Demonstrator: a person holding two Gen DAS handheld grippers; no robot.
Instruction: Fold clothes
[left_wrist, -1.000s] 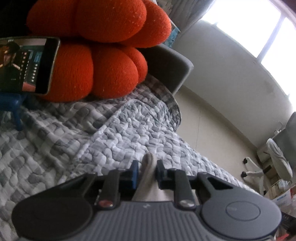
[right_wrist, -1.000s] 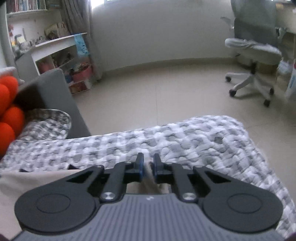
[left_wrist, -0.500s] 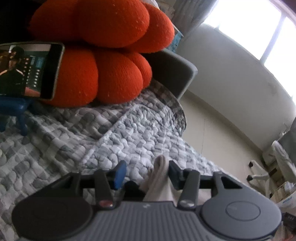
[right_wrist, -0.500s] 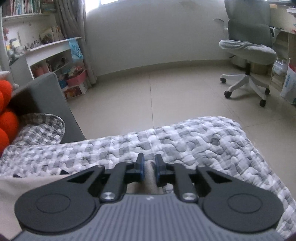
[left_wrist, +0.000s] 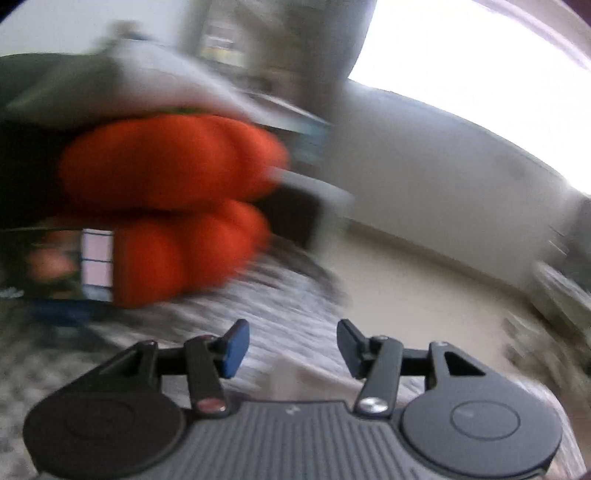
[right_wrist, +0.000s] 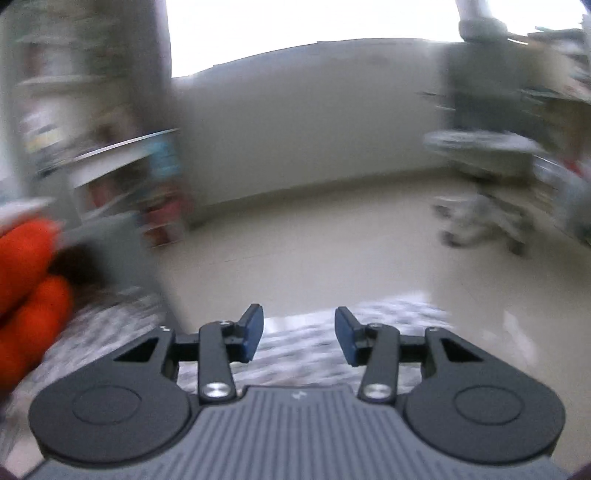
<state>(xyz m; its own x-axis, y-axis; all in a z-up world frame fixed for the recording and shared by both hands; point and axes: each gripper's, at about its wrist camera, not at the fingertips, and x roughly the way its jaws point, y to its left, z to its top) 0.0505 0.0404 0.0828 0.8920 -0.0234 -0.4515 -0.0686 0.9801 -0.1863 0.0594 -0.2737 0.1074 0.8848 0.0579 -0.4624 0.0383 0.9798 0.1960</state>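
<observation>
Presently both the left tongs (left_wrist: 293, 343) and the right tongs (right_wrist: 299, 338) are spread wide with nothing gripped; a pale beige cloth garment (left_wrist: 314, 376) is glimpsed on the grey-and-white quilted bed cover (left_wrist: 280, 314) below the left tongs; its fold could be disturbed if snagged; heavy blur hides its shape, and it is not made out in the right view.

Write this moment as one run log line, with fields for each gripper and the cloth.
left gripper: open, empty | right gripper: open, empty | cloth: beige, on quilt, below left gripper | views: blurred
</observation>
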